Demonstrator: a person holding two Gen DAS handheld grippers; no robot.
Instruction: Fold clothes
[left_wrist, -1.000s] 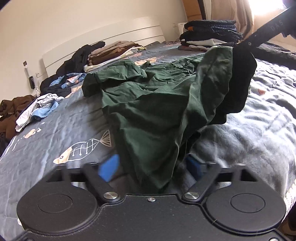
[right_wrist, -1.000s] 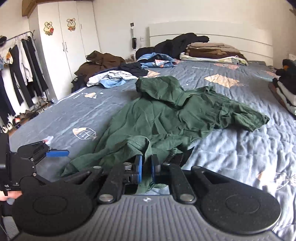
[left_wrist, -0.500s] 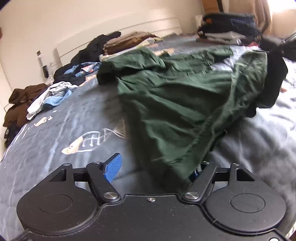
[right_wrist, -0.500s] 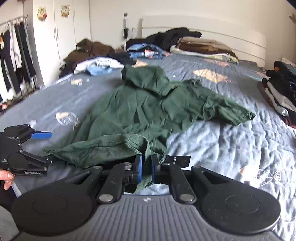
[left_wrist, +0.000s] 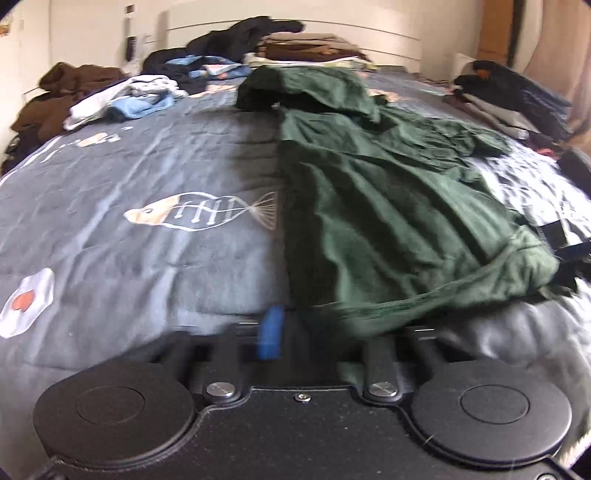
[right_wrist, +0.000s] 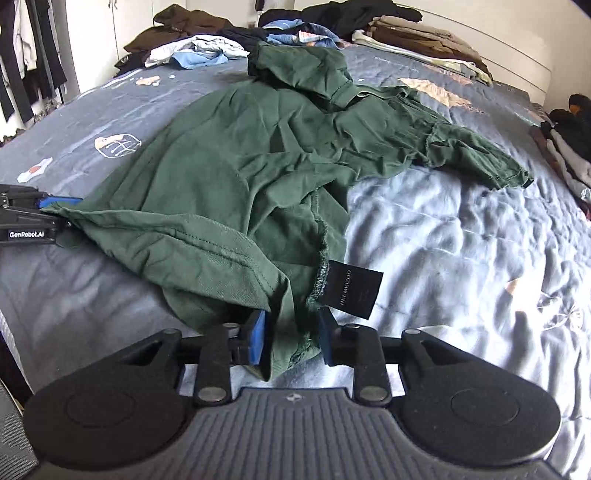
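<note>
On the far left of the right wrist view the left gripper (right_wrist: 61, 214) has the shirt's hem corner between its jaws, which are closing; its own view is blurred, one blue pad (left_wrist: 271, 332) showing beside the cloth. The green shirt (right_wrist: 236, 158) lies crumpled on the grey bedspread (right_wrist: 461, 240), spread from that corner across the middle, one sleeve reaching right. At the near edge the right gripper (right_wrist: 290, 338) stands narrowly parted and opening, hem fabric between its pads. A black tag (right_wrist: 352, 290) lies just right of it. Folded clothes (right_wrist: 417, 40) sit far right by the headboard
</note>
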